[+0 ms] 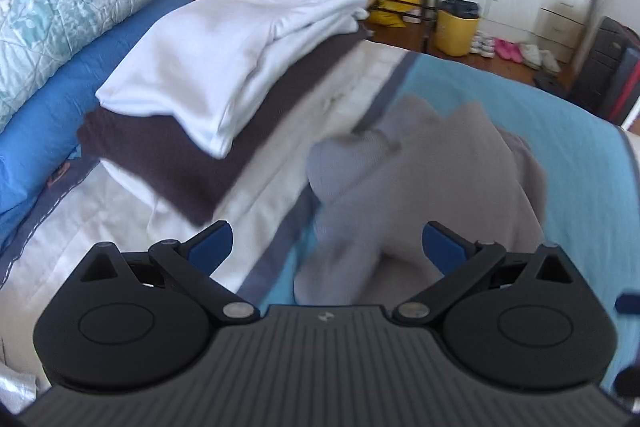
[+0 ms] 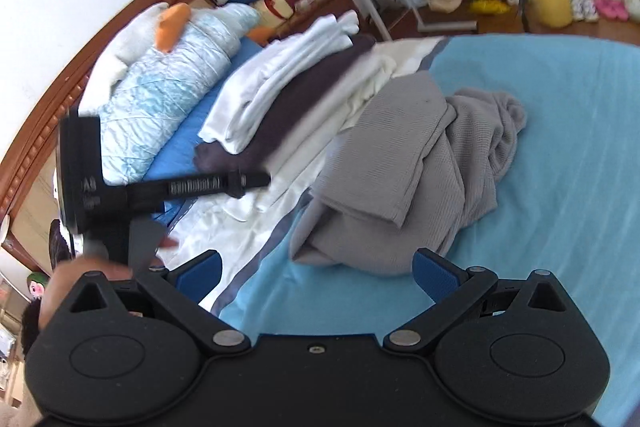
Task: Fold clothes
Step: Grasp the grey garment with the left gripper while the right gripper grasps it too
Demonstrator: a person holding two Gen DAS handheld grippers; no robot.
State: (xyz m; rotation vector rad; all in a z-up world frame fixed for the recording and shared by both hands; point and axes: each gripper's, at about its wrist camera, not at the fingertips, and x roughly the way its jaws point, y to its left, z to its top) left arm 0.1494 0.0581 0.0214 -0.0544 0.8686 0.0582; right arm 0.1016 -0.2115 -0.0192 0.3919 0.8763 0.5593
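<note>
step in hand: judged to be the gap between garments. a folded stack point(image 2: 280, 107) sits on the bed, a white garment point(image 1: 224, 67) on top of a dark one point(image 1: 200, 163), with pale bedding beneath. the grey knit garment point(image 2: 408, 171) is the piece now due: it lies on the light blue sheet point(image 2: 520, 107), just right of the stack and not touching it as far as can be told. part of it is laid over in a flat flap; the rest is bunched in a lump on its right side, so it is at most partly folded.

left gripper point(image 1: 326, 247): jaws spread wide, nothing between the blue pads point(image 1: 210, 245). it hovers over the near edge of the grey garment, pointing across the bed toward the stack. the view is motion-blurred, so contact with the cloth cannot be confirmed.

right gripper point(image 2: 316, 273): likewise released, holding nothing. it hangs above the blue sheet just short of the garment's near hem, tilted down at it. the left tool's body shows at this view's left edge, well apart.

next move, as judged: each gripper needs a separate edge or corner of the grey garment, most likely the near hem and the bunched right side, to draw the lump out flat before folding. risk noted: thick knit may be pinched in 2 layers at once, dragging the flap already laid.
</note>
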